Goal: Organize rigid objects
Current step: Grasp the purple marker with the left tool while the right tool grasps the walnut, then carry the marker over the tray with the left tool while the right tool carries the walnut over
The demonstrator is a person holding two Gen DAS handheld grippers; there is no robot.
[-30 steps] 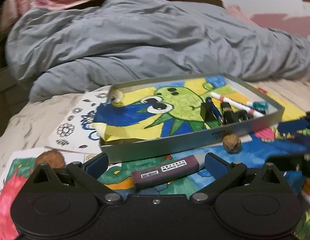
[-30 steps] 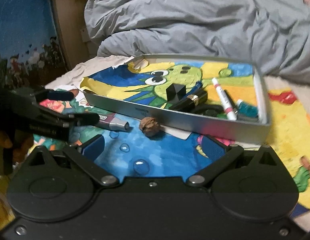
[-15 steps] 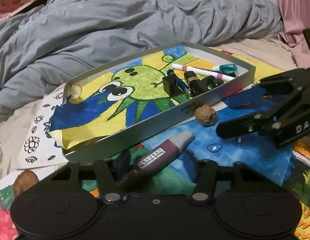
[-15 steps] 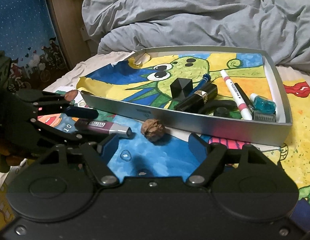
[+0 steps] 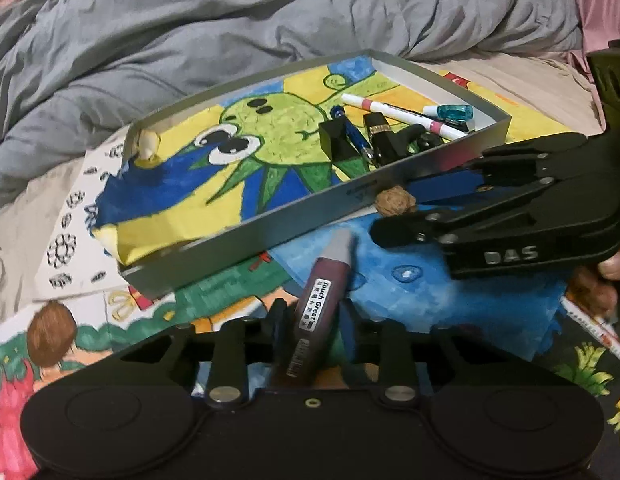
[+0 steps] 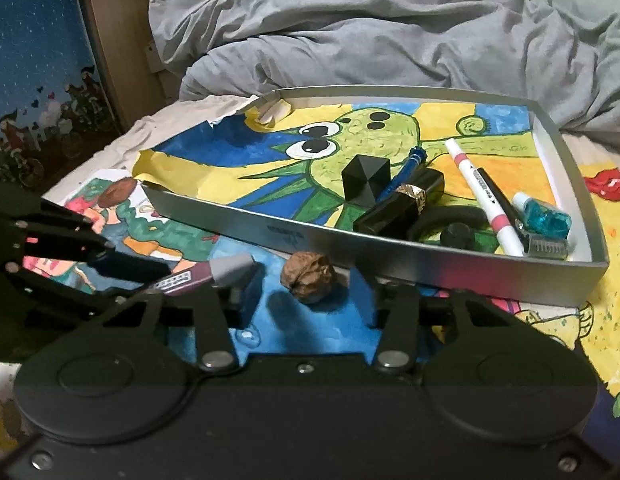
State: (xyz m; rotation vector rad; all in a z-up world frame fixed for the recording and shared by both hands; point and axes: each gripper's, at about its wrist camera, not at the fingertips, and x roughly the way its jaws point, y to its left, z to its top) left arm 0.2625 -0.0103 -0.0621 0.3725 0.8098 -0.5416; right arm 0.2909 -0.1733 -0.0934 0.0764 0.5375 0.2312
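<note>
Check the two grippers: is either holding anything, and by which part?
Left gripper is closing around the purple marker at its labelled barrel. Right gripper is closing around the walnut; contact unclear.

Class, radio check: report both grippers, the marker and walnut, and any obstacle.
Left gripper closing on purple marker. Right gripper closing around walnut, pads not yet touching. Walnut sits against tray wall; tight fit.

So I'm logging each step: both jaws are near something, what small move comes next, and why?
Probably finish both grips, then lift. The left gripper is closing on the purple marker, already between its jaws; the right gripper is closing around the walnut. Both lie outside the grey tray.
</note>
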